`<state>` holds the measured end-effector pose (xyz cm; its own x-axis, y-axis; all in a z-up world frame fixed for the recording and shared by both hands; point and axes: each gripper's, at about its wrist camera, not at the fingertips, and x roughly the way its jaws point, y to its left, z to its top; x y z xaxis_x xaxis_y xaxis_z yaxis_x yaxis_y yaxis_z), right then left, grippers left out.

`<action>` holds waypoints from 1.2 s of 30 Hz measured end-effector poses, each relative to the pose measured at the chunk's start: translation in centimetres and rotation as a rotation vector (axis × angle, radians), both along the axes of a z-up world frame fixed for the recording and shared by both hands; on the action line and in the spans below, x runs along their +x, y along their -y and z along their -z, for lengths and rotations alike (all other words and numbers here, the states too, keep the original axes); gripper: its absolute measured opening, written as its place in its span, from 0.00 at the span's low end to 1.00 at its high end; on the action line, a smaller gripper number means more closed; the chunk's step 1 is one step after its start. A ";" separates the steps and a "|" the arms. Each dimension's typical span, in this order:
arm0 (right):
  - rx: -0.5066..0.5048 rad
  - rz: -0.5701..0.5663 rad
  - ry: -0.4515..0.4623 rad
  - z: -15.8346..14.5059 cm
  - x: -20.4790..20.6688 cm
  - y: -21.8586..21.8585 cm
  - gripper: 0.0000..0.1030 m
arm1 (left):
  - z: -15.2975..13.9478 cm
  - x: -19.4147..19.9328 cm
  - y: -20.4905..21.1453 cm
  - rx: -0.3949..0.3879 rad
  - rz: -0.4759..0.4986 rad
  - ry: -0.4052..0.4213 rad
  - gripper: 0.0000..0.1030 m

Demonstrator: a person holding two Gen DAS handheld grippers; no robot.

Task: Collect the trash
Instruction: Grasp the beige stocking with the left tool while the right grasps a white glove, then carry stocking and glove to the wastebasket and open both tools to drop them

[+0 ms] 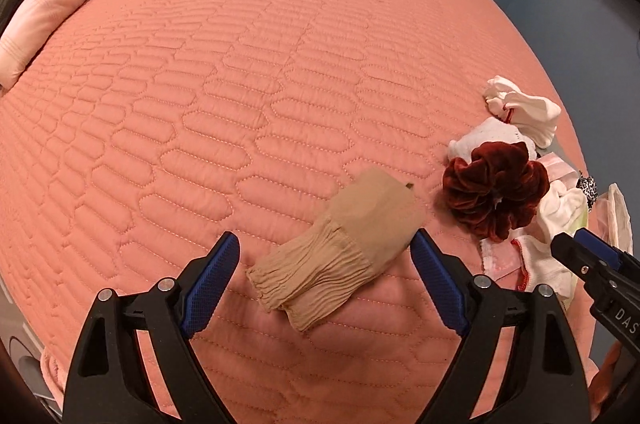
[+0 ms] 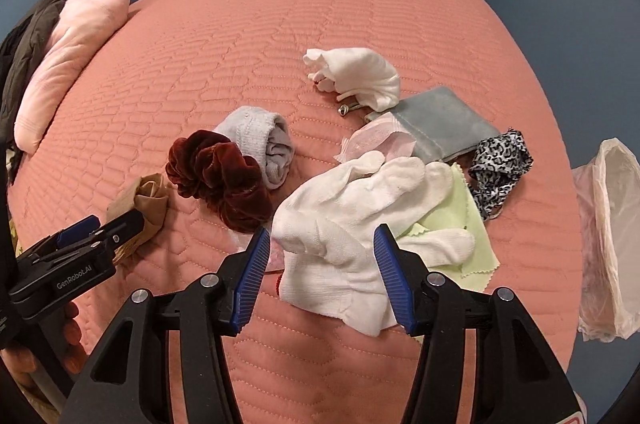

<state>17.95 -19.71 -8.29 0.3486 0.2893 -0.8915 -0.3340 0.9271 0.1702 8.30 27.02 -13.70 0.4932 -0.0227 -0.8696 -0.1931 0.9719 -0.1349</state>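
Stocking [image 1: 340, 244], beige and crumpled, lies on the bed [image 1: 240, 83] between the blue pads of my left hand-held gripper [image 1: 324, 276], whose jaws stand wide with neither pad pressing the fabric. Just to its right sits a dark red velvet scrunchie [image 1: 494, 189], and past that the pile of small cloths near the bed's right edge. My right hand-held gripper [image 2: 320, 276] hangs over that pile with its jaws about half apart, straddling a white glove [image 2: 344, 224]; the pads flank the cloth, but I hold nothing. Under the glove lies a pale green cloth [image 2: 468, 216], beyond it a grey pouch [image 2: 440, 123] and a leopard-print scrunchie [image 2: 500, 167]. A thin plastic bag [image 2: 608, 224] hangs just off the bed's right edge.
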 end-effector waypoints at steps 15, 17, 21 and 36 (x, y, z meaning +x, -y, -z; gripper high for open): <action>0.045 -0.017 0.071 -4.0 -0.1 0.1 0.11 | -2.3 -1.0 1.8 -0.039 0.085 0.059 0.20; 0.069 -0.018 0.107 -5.9 -0.1 0.4 0.11 | -4.2 -1.4 2.7 -0.011 0.105 0.102 0.20; 0.123 -0.004 0.190 -10.4 -0.2 1.8 0.11 | -8.9 -1.1 4.8 0.008 0.142 0.190 0.20; 0.254 0.116 0.443 -24.1 -1.2 12.6 0.11 | -20.3 -0.4 14.8 -0.013 0.327 0.474 0.20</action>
<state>16.79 -32.29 15.78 0.7189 0.4140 -0.5583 -0.3223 0.9102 0.2599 7.93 12.19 6.63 0.7947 -0.2487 -0.5537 0.2014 0.9686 -0.1460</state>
